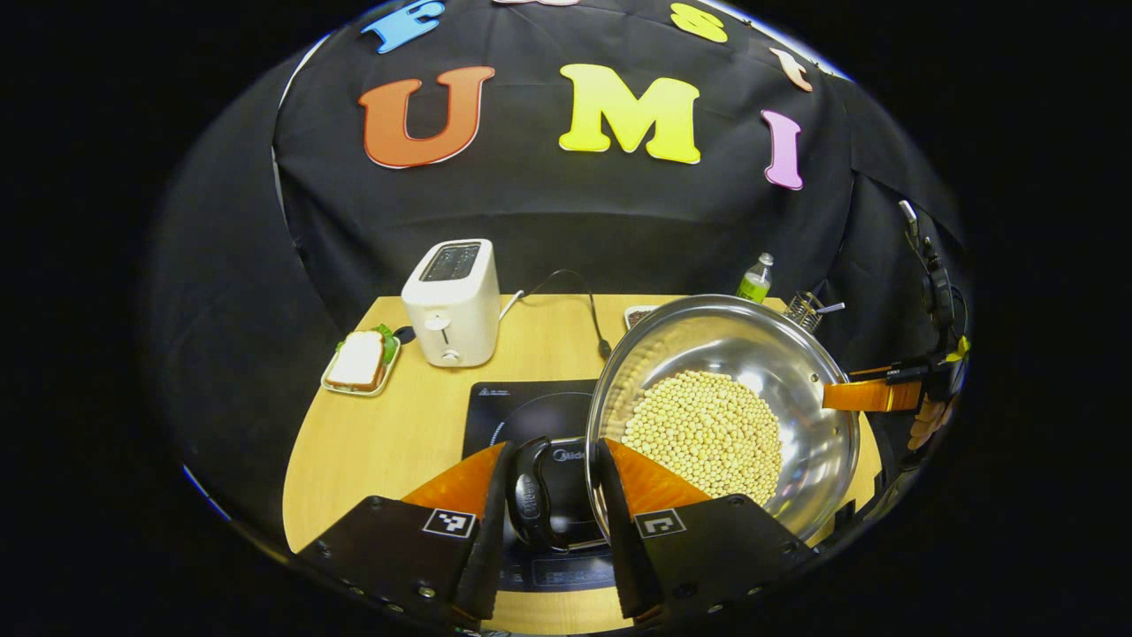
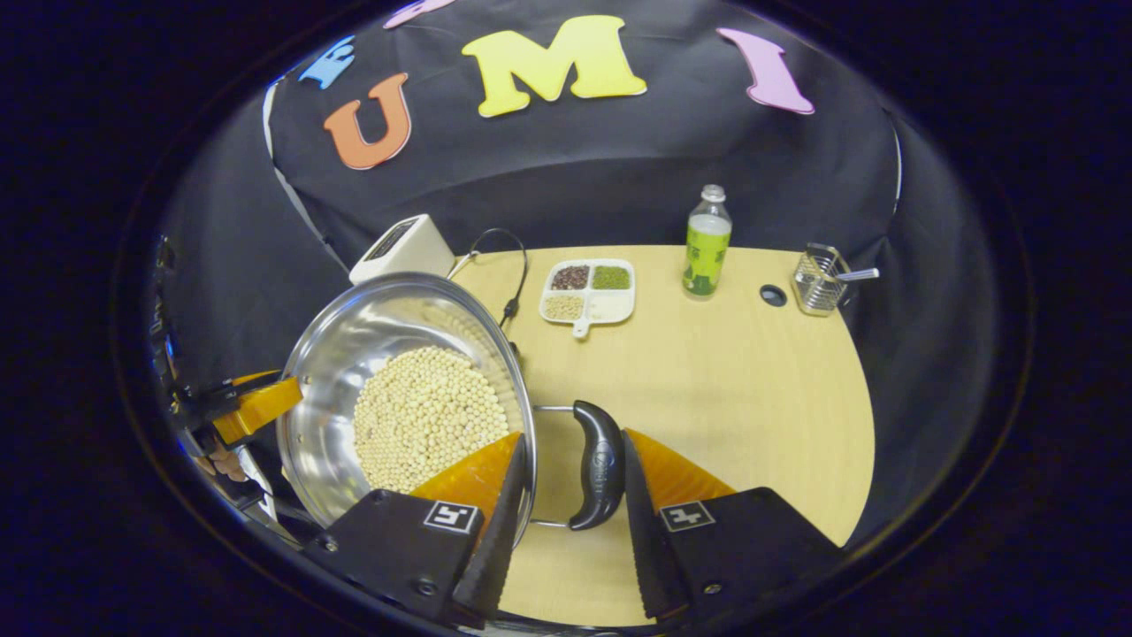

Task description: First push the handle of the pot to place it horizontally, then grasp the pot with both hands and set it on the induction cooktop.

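A: Above the induction cooktop [image 1: 522, 411], why is the pot [image 1: 721, 407] carried by both handles at once?

B: A pan loaded with pale beans [image 1: 703, 433] is kept level that way. One black side handle [image 1: 531, 495] is framed by the left gripper [image 1: 553, 504]; the opposite handle [image 2: 597, 464] is framed by the right gripper [image 2: 566, 509].

A: Are the handles clamped?

B: Each handle is seen between its fingers with slight gaps showing, so a firm clench cannot be told.

A: Where is the pot judged to be?

B: It is judged lifted, partly over the cooktop, beside the toaster [image 1: 451, 301] on the table [image 2: 752, 398]; lowering seems to be what remains.
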A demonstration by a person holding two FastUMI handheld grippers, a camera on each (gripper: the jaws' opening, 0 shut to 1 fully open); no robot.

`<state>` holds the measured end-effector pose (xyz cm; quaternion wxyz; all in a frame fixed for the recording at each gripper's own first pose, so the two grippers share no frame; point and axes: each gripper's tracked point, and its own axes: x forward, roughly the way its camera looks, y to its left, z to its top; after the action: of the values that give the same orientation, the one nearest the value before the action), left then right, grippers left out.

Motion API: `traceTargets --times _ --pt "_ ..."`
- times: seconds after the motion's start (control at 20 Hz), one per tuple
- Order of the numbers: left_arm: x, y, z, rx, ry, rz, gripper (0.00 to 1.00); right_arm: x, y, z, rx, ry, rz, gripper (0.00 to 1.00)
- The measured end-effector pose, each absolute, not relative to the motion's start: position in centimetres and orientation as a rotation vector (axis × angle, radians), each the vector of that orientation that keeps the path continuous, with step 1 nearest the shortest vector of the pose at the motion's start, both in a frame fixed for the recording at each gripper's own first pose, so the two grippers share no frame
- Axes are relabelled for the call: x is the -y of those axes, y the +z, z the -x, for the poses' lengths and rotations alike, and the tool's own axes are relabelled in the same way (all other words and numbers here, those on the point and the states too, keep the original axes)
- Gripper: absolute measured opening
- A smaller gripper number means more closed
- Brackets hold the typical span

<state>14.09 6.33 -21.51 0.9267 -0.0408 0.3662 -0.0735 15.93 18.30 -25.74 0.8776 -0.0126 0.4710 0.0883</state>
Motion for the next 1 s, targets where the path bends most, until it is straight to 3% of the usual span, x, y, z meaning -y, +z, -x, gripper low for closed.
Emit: traceTargets --times 0.05,0.4,1.0 --pt "-7.2 -21.9 -14.1 -0.76 -0.14 0.093 0.5 -19.3 -26.2 -16.2 -0.989 0.194 0.037 0.59" --pt "-13.0 -25.4 -15.4 -0.804 -0.081 0.157 0.51 -25.6 -30.2 -18.4 -1.047 0.245 0.058 0.6" --pt "-15.1 -29.9 -19.3 -0.819 -0.055 0.147 0.51 -27.4 -35.2 -21.1 -1.047 0.166 0.033 0.58"
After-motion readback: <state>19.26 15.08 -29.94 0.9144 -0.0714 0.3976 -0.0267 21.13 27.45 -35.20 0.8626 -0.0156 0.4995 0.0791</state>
